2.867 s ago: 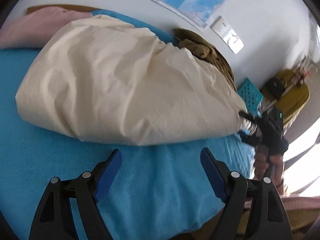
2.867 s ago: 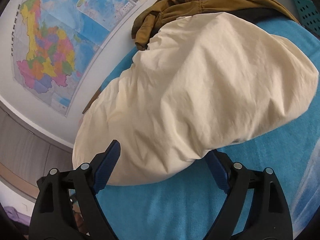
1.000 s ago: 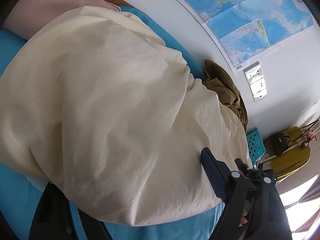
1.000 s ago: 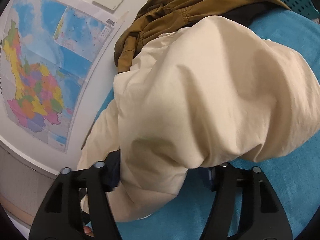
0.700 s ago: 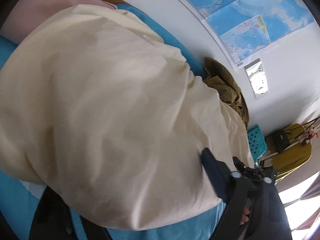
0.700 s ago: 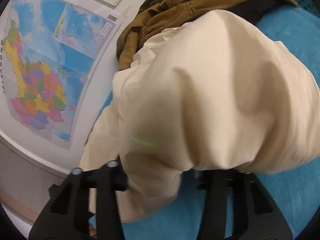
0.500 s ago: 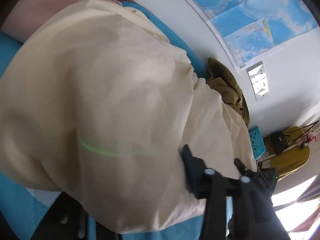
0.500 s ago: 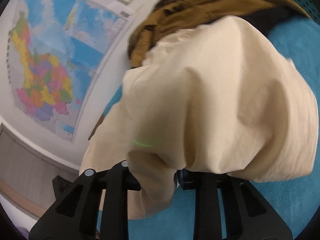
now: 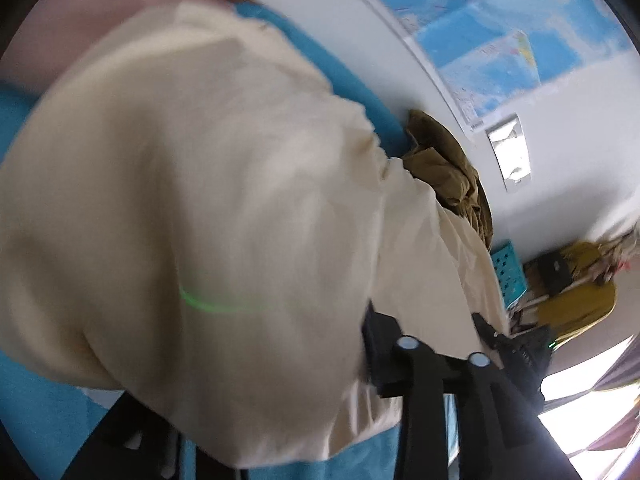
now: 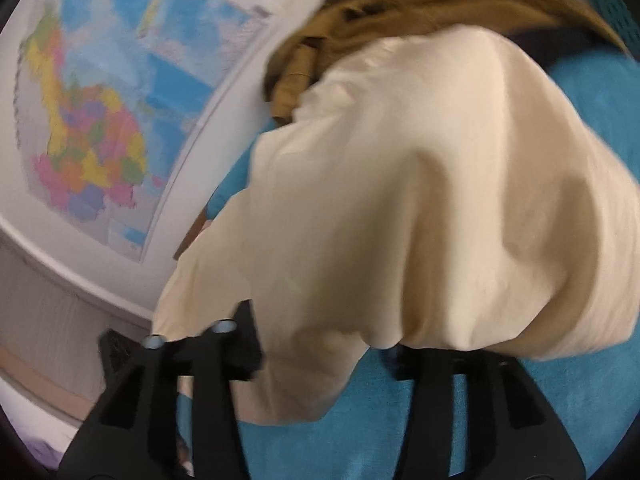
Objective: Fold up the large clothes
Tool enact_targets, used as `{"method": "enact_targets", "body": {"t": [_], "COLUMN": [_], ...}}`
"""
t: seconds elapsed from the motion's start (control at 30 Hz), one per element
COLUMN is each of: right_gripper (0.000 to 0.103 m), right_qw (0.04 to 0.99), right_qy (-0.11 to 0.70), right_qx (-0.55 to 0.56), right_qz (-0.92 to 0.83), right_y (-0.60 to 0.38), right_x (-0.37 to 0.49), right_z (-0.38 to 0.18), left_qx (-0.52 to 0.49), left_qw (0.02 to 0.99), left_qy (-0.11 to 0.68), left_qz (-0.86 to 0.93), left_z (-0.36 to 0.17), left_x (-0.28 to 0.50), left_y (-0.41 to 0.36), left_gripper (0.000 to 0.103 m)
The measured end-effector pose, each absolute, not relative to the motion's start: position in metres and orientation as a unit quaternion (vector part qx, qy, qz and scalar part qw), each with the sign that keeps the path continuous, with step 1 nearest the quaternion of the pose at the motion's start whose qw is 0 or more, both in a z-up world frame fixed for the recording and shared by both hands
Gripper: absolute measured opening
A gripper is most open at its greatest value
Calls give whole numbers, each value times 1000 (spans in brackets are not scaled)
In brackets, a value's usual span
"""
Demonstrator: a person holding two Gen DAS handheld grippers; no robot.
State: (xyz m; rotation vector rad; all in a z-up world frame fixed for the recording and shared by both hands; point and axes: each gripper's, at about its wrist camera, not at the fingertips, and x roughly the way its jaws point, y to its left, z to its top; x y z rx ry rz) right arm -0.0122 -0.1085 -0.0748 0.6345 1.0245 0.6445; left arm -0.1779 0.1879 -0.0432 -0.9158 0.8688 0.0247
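Observation:
A large cream garment [image 9: 224, 184] lies on a blue bed cover [image 9: 36, 412]. It fills the left wrist view and drapes over my left gripper [image 9: 256, 392], which is shut on its near edge; only the right finger [image 9: 380, 344] shows. In the right wrist view the same cream garment [image 10: 420, 184] bunches over my right gripper [image 10: 324, 352], which is shut on its near edge, with cloth hanging between the jaws. The other gripper [image 9: 516, 356] shows at the garment's far end in the left wrist view.
A brown garment [image 9: 448, 168] is heaped against the wall behind the cream one, also in the right wrist view [image 10: 400, 12]. A pink pillow [image 9: 92, 12] lies at the far left. Wall maps [image 10: 92, 120], a socket [image 9: 510, 152], a teal basket [image 9: 506, 272] and a yellow chair [image 9: 576, 300] are nearby.
Both grippers went from open in front of the garment to under its edge and closed on it. The cloth is now lifted and bunched, and both views are blurred by motion.

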Motion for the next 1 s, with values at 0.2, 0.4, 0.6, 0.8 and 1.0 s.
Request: {"method": "enact_targets", "body": {"t": [0.2,0.4,0.6,0.8,1.0], "right_gripper": [78,38,27,24,22], "right_qw": [784,769,773,769,778], "right_qy": [464,467,459,458,442], "right_qx": [297,329,308,308,285], "right_qz": [286,286,311,322,343], "right_y": [-94,-99,-97,-96,-93], "right_x": [-7,1,0,-1,-7], "right_z": [-81,-91,-82,-79,-57], "left_qx": [-437,-428,-427,-412,-391], "left_qw": [802,805,807,813,825], "left_qy": [407,411,408,411,409], "left_qz": [-6,9,8,11,5], "left_z": [-49,-48,-47,-42,-24], "left_x": [-168,-163,-165,-161,-159], "left_y": [189,189,187,182,181], "left_gripper": [71,58,39,35,31]}}
